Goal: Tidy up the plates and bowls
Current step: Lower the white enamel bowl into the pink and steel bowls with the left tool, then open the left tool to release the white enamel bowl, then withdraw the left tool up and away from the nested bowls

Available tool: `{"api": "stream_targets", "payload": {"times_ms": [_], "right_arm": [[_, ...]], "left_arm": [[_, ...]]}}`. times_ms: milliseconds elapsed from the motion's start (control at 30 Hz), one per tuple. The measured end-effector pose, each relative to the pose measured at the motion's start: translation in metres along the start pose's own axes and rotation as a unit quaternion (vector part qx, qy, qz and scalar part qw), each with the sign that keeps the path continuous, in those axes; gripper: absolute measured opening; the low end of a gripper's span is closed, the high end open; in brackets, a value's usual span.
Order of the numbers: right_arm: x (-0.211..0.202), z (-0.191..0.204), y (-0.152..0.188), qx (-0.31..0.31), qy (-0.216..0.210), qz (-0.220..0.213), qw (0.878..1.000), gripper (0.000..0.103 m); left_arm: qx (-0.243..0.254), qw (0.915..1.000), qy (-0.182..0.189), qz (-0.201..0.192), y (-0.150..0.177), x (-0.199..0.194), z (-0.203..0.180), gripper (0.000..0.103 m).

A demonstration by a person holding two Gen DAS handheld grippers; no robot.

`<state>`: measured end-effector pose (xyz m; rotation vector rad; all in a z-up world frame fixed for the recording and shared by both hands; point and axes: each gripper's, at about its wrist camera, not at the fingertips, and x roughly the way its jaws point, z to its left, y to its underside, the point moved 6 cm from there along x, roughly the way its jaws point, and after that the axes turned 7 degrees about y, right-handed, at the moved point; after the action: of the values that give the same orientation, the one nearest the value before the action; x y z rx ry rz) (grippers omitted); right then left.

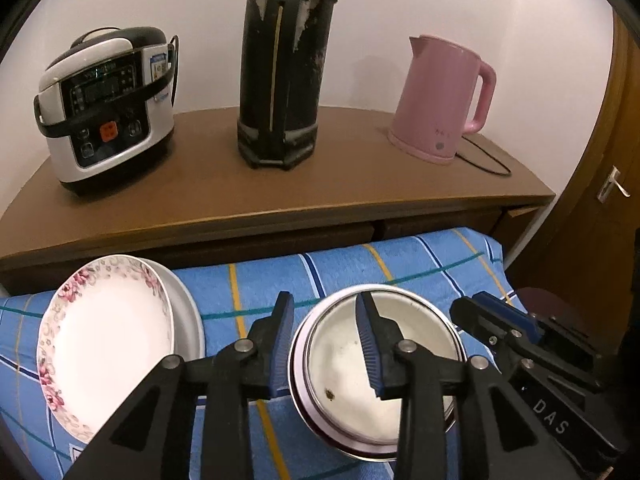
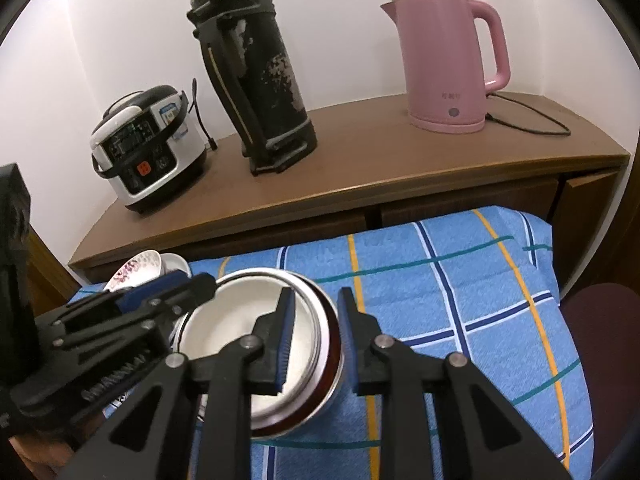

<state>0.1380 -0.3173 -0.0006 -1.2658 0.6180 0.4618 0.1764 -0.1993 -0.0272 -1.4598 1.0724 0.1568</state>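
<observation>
Nested metal bowls [image 1: 340,364] with a white inside stand on the blue checked cloth [image 1: 400,264]. My left gripper [image 1: 324,300] straddles their left rim, one finger outside and one inside, open, with its pads off the wall. My right gripper [image 2: 315,296] straddles the right rim of the same bowls [image 2: 232,320] in the same way, open. Each view also shows the other tool: the right gripper [image 1: 468,304] and the left gripper [image 2: 196,284]. To the left a floral-rimmed plate [image 1: 108,340] lies on a plain pale plate [image 1: 188,320]; the right wrist view shows these plates [image 2: 140,268] only partly.
Behind the cloth a brown cabinet [image 1: 320,184] carries a rice cooker [image 1: 108,108], a tall black flask [image 1: 280,80] and a pink kettle [image 1: 440,100] with its cord. At the right are a wooden door [image 1: 614,188] and a dark red seat [image 2: 600,320].
</observation>
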Motion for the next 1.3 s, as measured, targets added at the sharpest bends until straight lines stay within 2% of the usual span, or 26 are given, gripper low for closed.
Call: {"api": "stream_targets", "payload": {"times_ms": [100, 200, 233, 300, 367, 467, 733, 933, 1200, 1300], "right_arm": [[-0.005, -0.004, 0.0, 0.01, 0.0, -0.013, 1.0, 0.023], [-0.016, -0.01, 0.001, 0.023, 0.004, -0.044, 0.999, 0.023], [-0.02, -0.013, 0.003, 0.027, 0.009, -0.057, 0.998, 0.024], [-0.026, -0.018, 0.008, 0.037, 0.014, -0.076, 0.996, 0.032], [-0.03, -0.023, 0.016, 0.047, 0.022, -0.088, 0.995, 0.034], [-0.03, -0.027, 0.028, 0.056, 0.023, -0.087, 0.994, 0.034], [-0.035, -0.032, 0.05, 0.065, 0.036, -0.076, 0.994, 0.034], [-0.044, -0.029, 0.059, 0.067, 0.036, -0.073, 0.994, 0.04], [-0.061, -0.019, 0.07, 0.059, 0.034, -0.074, 0.995, 0.055], [-0.067, -0.015, 0.074, 0.057, 0.031, -0.074, 0.995, 0.057]], "left_arm": [[-0.009, 0.9999, 0.001, -0.009, -0.001, -0.004, 0.004, 0.035], [-0.019, 0.9995, -0.004, -0.024, 0.001, -0.011, 0.011, 0.035], [-0.022, 0.9992, -0.013, -0.032, 0.003, -0.014, 0.015, 0.035], [-0.026, 0.998, -0.031, -0.048, 0.01, -0.021, 0.022, 0.035], [-0.029, 0.9967, -0.046, -0.06, 0.017, -0.025, 0.028, 0.035], [-0.036, 0.9956, -0.062, -0.061, 0.03, -0.025, 0.035, 0.035], [-0.047, 0.9963, -0.058, -0.044, 0.053, -0.025, 0.038, 0.035], [-0.041, 0.9963, -0.061, -0.044, 0.063, -0.038, 0.032, 0.035], [-0.028, 0.9957, -0.079, -0.038, 0.076, -0.054, 0.026, 0.035], [-0.025, 0.9952, -0.084, -0.042, 0.08, -0.063, 0.024, 0.035]]}}
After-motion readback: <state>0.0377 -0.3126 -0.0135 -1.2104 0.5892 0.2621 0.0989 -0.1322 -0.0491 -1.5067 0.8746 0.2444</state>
